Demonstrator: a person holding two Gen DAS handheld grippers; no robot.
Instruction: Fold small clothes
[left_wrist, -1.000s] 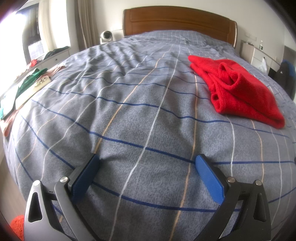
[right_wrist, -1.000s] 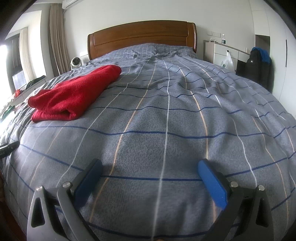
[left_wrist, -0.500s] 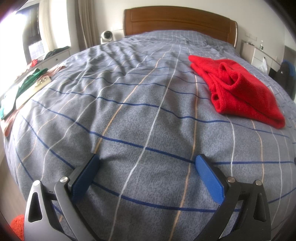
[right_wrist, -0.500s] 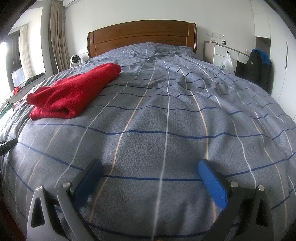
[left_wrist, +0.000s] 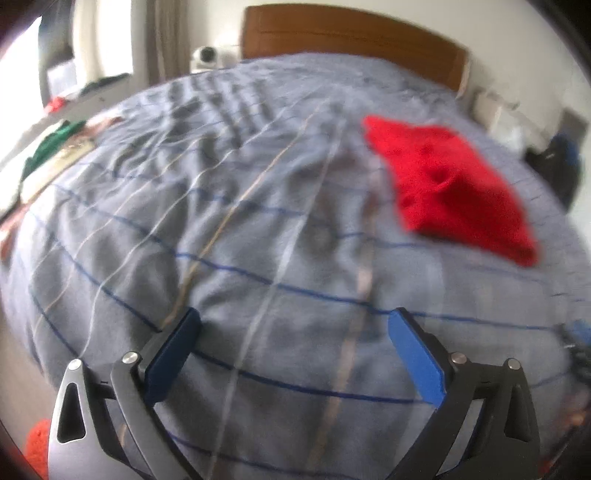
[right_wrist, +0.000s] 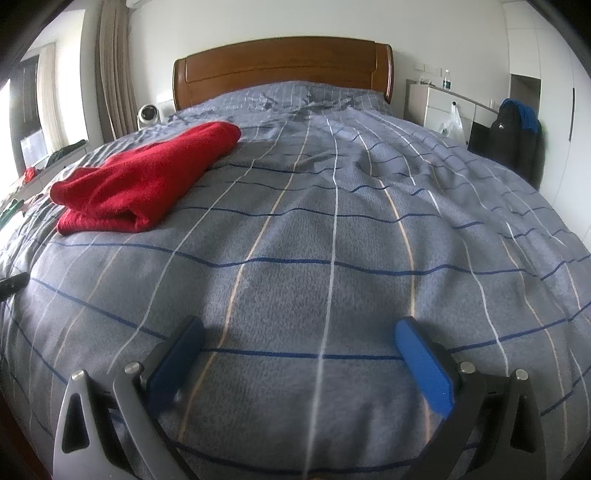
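Left gripper (left_wrist: 291, 332): it was low and near, over the grey checked bed cover (left_wrist: 258, 229); its two blue fingers (left_wrist: 173, 356) stood wide apart and held nothing. The left wrist view was blurred.
Red garment, left wrist view (left_wrist: 448, 188): it lay folded on the cover, far and to the right of the left gripper, well apart from it.
Green clothes (left_wrist: 46, 149): they lay on a low surface at the far left, beside the bed.
Right gripper (right_wrist: 297, 334): it was also low and near, over the bed cover (right_wrist: 332, 240); its fingers (right_wrist: 423, 365) were spread wide with only the cover between them, and nothing was gripped.
Red garment, right wrist view (right_wrist: 142, 182): it lay folded, far and to the left of the right gripper, well apart from it.
Headboard (right_wrist: 282, 70): brown wood, it stood at the far end of the bed.
Dark jacket (right_wrist: 515, 136): it hung at the far right, beside a white cabinet (right_wrist: 437, 101).
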